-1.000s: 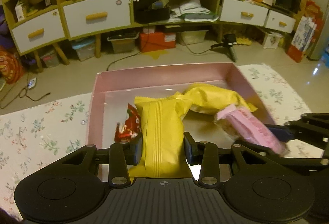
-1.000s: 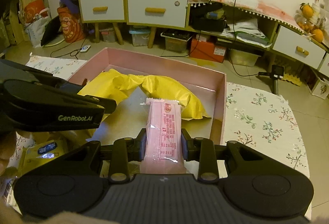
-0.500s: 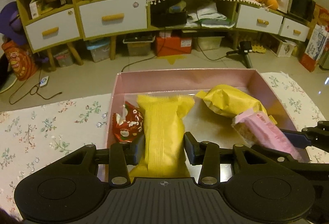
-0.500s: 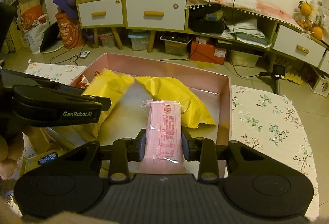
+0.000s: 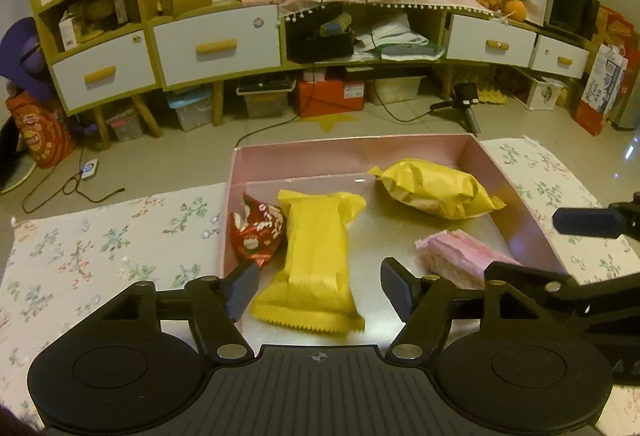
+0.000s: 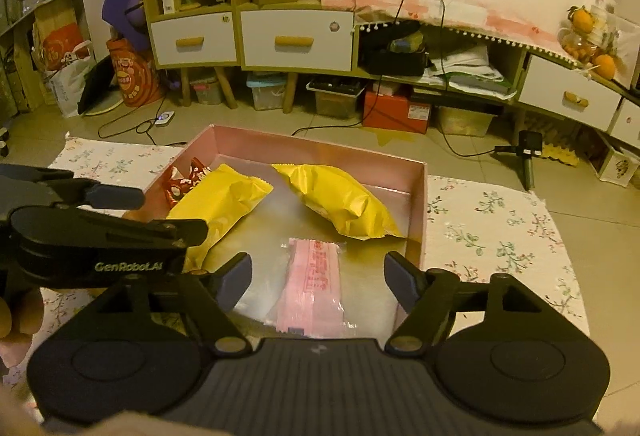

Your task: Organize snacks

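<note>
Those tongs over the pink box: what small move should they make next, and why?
Probably lift both tongs up and back out of the pink box. The left tongs and right tongs have just been opening, so the yellow packet and the pink packet lie loose on the box floor, no pads pressing them. Both drops look done.

"GenRobot.AI" in pale letters on the left gripper point(image 6: 116, 196) body, pink packet's point(image 6: 316, 288) red print unreadable
</note>
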`<state>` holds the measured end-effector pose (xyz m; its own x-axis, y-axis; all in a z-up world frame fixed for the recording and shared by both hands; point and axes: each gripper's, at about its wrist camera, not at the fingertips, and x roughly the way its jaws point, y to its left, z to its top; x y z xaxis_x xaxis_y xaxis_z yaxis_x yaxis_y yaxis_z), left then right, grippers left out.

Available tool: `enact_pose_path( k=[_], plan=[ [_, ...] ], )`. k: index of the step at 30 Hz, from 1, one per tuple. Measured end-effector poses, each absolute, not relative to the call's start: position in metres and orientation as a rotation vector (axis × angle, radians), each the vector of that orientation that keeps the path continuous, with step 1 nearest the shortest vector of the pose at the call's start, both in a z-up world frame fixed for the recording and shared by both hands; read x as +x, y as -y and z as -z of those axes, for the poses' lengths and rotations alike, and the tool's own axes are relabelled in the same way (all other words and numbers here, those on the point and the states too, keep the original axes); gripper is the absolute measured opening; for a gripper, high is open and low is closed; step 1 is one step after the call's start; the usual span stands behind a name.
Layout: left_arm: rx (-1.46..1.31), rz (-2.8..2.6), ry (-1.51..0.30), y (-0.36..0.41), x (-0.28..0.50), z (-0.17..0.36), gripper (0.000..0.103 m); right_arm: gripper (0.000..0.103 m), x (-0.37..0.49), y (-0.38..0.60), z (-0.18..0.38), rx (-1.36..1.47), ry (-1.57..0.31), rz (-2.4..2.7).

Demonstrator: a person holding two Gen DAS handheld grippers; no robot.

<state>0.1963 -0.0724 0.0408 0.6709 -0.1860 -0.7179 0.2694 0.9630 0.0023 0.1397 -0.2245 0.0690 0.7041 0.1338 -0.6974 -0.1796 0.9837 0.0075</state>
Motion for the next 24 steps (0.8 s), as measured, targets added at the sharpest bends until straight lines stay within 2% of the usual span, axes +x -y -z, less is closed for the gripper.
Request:
enact_pose_path(
  k=[12,24],
  plan=[
    [0.089,0.274,-0.789,0.058,0.144,-0.061,0.082,0.086,0.105,0.224,-0.088,-0.097,-0.757,-0.154],
    [0.092,0.27,-0.813,0.046,0.096,-0.067,0.088,0.095,0.069,0.218,-0.093,-0.139,-0.748,-0.154]
  ],
)
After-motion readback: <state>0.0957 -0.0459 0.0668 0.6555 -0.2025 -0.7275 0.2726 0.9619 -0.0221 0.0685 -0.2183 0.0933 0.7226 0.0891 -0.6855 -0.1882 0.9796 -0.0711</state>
